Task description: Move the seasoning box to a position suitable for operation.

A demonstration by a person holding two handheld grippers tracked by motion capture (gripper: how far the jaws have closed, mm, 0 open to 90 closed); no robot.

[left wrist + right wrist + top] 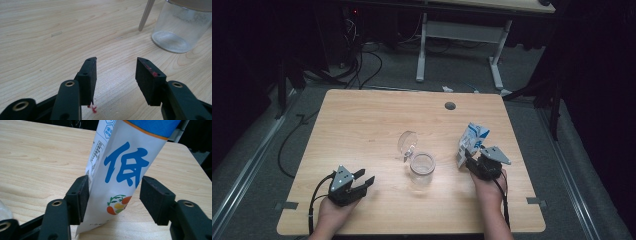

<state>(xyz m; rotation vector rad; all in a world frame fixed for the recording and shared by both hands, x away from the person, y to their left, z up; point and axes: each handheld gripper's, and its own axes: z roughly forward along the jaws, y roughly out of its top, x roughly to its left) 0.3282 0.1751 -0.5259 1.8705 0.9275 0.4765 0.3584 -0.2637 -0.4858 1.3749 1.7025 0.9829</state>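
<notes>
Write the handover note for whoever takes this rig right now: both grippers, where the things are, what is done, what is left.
Left gripper: open, holding nothing, low over the table at the near left, jaws toward the glass jar.
Right gripper: jaws on either side of the white-and-blue carton at the near right. Left pad touches or nearly touches it; the right pad stands clear, so no firm grip.
Jar: upright at the table's middle, open, looks empty; its hinged lid is swung back.
Done: jar opened, carton reached.
Left, probably: grip the carton, carry it to the jar, pour. The left gripper may have to steady the jar.
</notes>
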